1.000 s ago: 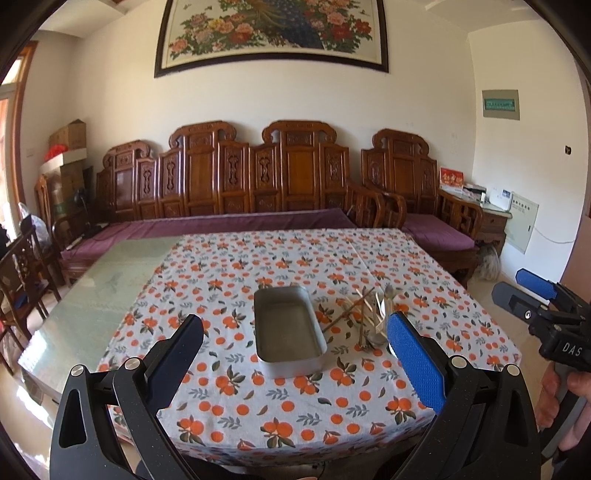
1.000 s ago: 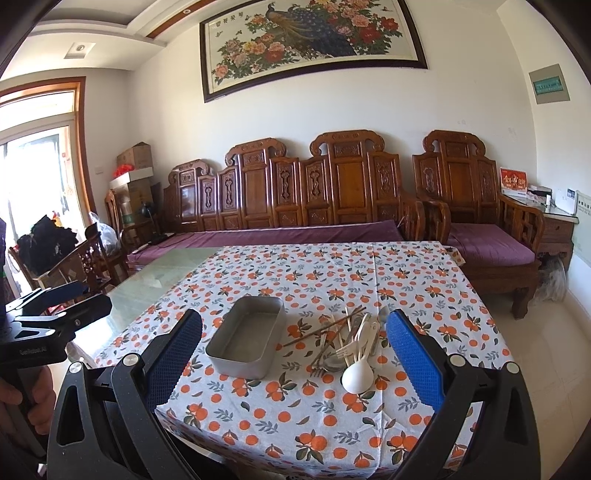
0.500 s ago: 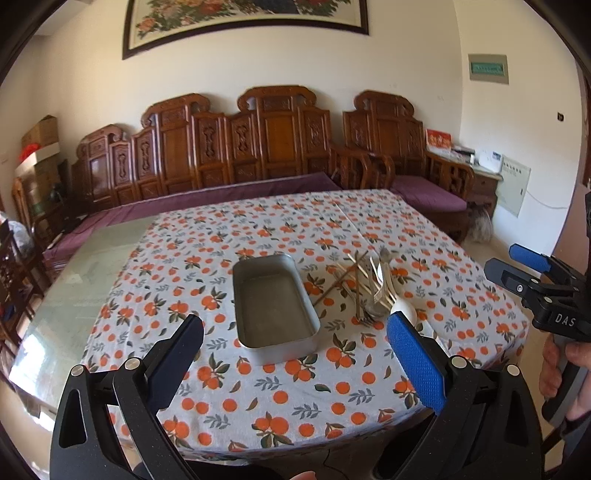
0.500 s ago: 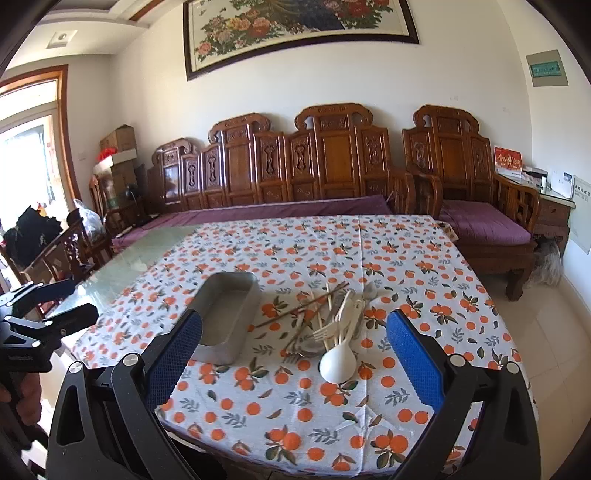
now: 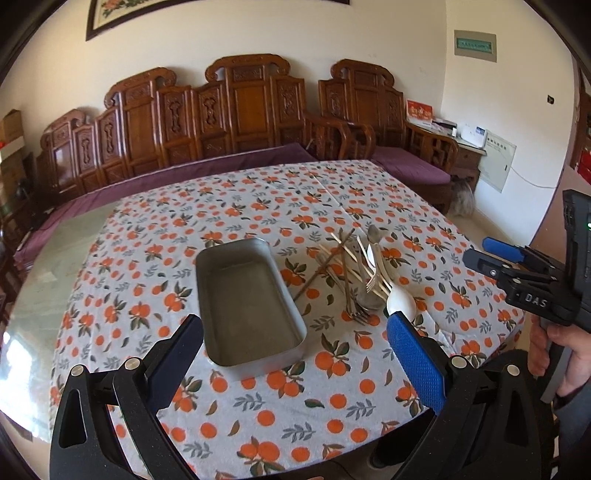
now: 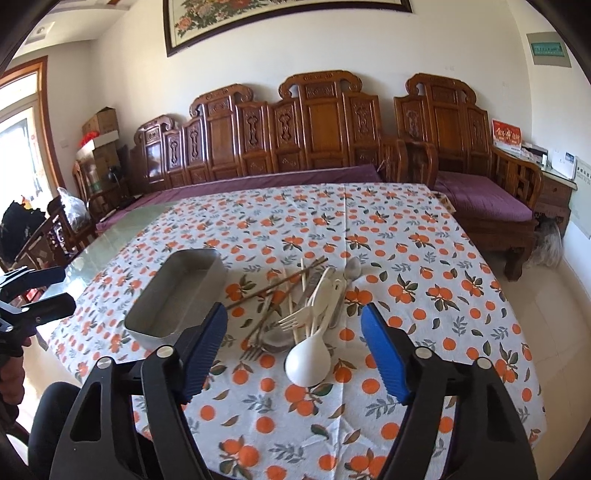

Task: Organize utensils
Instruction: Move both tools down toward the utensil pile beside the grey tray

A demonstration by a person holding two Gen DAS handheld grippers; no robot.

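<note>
Left claw (image 5: 295,354): I have it spread wide, nothing gripped, above the tray's near end.
Tray (image 5: 247,302): empty, on the tabletop (image 5: 147,266).
Utensil pile (image 6: 310,306): just right of the tray.
Right claw (image 6: 293,347): closing, ungripped, white spoon (image 6: 308,360) between its pads.

On the table (image 6: 406,236) a tray (image 6: 177,295) lies left of a heap of utensils (image 6: 310,306), the two just apart; in the heap, chopsticks (image 6: 277,282) cross at the far end, forks (image 6: 295,319) lie in the middle, and a spoon (image 6: 307,360) lies at the near edge. Behind the table a bench (image 6: 295,147) runs along the wall, with a picture (image 6: 280,18) above it and a chair (image 6: 472,162) to its right. The left gripper (image 5: 295,350) hangs before the tray, the right gripper (image 6: 294,349) before the heap, its jaws closing with nothing gripped.
</note>
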